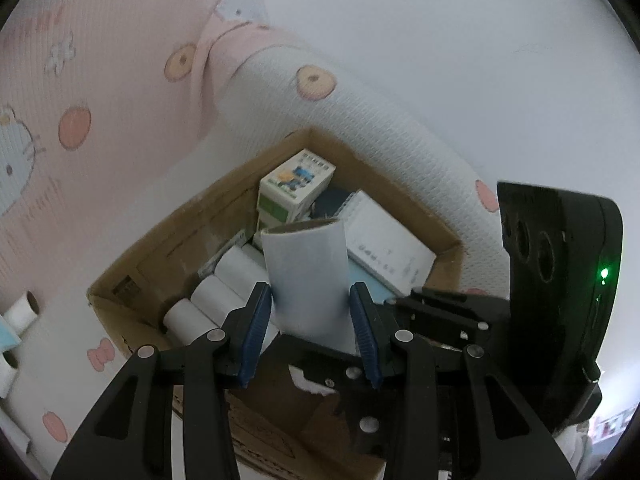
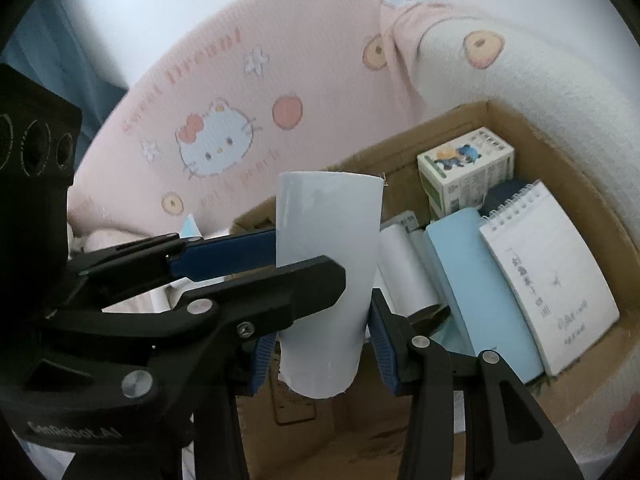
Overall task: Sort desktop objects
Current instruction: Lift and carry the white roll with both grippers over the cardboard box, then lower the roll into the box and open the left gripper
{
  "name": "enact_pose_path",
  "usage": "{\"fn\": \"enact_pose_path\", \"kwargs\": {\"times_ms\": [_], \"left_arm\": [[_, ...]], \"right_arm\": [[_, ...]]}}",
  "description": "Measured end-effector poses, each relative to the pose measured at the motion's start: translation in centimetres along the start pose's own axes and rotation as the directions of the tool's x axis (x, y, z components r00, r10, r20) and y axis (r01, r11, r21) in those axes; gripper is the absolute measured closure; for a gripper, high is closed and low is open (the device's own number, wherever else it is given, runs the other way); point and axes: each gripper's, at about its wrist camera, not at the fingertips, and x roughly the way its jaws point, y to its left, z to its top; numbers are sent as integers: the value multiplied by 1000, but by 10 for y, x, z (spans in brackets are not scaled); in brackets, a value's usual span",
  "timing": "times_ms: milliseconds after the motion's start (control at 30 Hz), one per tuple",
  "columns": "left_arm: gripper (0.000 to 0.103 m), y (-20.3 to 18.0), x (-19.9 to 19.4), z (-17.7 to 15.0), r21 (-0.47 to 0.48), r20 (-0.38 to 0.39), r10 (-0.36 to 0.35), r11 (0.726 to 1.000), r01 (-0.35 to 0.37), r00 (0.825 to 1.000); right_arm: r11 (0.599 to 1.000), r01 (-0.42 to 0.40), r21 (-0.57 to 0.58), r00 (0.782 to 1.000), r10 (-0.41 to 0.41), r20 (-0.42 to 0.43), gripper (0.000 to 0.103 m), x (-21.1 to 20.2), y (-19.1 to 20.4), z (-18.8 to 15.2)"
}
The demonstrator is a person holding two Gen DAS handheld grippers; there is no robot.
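A white paper roll (image 1: 308,280) with a cardboard core is held over an open cardboard box (image 1: 168,240). My left gripper (image 1: 310,320) is shut on the roll's sides. In the right wrist view the same roll (image 2: 326,280) stands upright between my right gripper's blue pads (image 2: 384,344); my right gripper (image 2: 320,354) also closes on its lower end. The left gripper's fingers (image 2: 224,256) reach in from the left and clamp the roll. The box (image 2: 592,200) holds several white rolls (image 1: 212,296), a small printed carton (image 2: 466,168), a spiral notepad (image 2: 548,276) and a light blue pack (image 2: 476,280).
A pink and white cartoon-print blanket (image 1: 100,100) lies around the box. More white rolls (image 1: 22,310) lie at the far left on the blanket. The right gripper's black body (image 1: 560,280) stands close on the right.
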Motion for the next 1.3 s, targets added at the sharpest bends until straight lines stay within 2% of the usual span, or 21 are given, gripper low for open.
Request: {"fn": "enact_pose_path", "kwargs": {"times_ms": [167, 300, 433, 567, 700, 833, 967, 1133, 1233, 1300], "left_arm": [[59, 19, 12, 5, -27, -34, 30, 999, -31, 999], [59, 37, 14, 5, -53, -55, 38, 998, -41, 998], [59, 49, 12, 4, -67, -50, 17, 998, -20, 999], [60, 57, 12, 3, -83, -68, 0, 997, -5, 998], [61, 67, 17, 1, -96, -72, -6, 995, -1, 997], [61, 74, 20, 0, -94, -80, -4, 996, -4, 997], [62, 73, 23, -1, -65, -92, -15, 998, 9, 996], [62, 78, 20, -1, -90, -87, -38, 995, 30, 995], [62, 75, 18, 0, -79, -96, -32, 997, 24, 995], [62, 71, 16, 1, -63, -107, -29, 998, 23, 994]], "right_arm": [[996, 16, -82, 995, -24, -96, 62, 28, 3, 17], [991, 17, -135, 983, -41, -179, 62, 53, 9, 28], [989, 5, -145, 972, -39, -231, 62, 75, 11, 33], [994, -21, -104, 954, -11, -298, 62, 97, 1, 29], [992, 12, -126, 933, -57, -356, 62, 110, -2, 26], [994, -5, -111, 906, -43, -421, 62, 122, -6, 26], [983, 27, -180, 894, -104, -435, 62, 126, -4, 26], [986, 11, -167, 875, -90, -475, 62, 133, -7, 26], [988, 9, -155, 886, -80, -457, 61, 127, -8, 26], [988, 11, -156, 893, -80, -443, 55, 117, -9, 27]]}}
